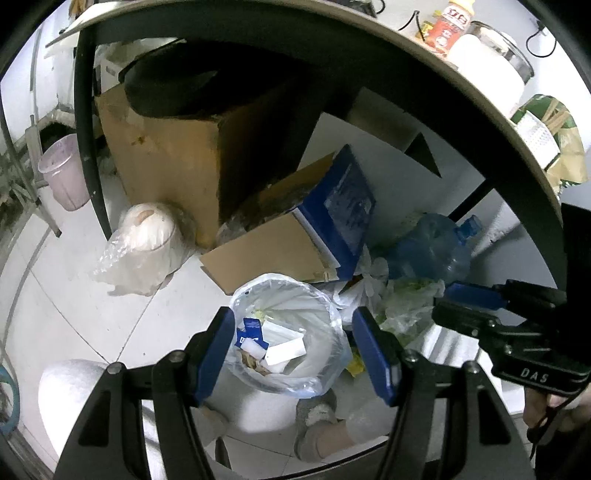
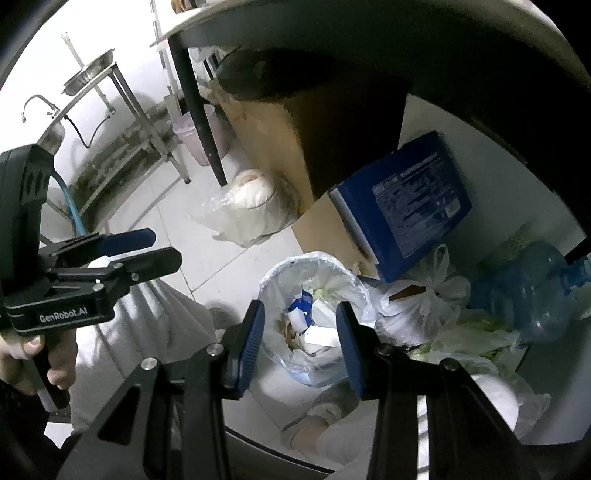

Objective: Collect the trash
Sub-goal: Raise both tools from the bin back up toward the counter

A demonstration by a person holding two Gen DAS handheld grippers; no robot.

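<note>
- The trash bin [image 1: 284, 332], low in the centre of the left wrist view, has its lower body hidden behind the gripper fingers [image 1: 218, 354].
- The print on the blue box [image 2: 406, 206], centre right in the right wrist view, is too small to read.
- The water jug [image 2: 524, 291] is cut at the right edge.
- The big cardboard box [image 1: 166, 155] has its top lost in shadow under the worktop [image 1: 369, 48].
- The orange bottle [image 1: 448, 26], upper right, is cut at the top edge.

Pink bucket [image 1: 62, 173] by table leg [image 1: 86, 147], steel sink stand [image 2: 122, 122], white tiled floor [image 1: 74, 295]
</note>
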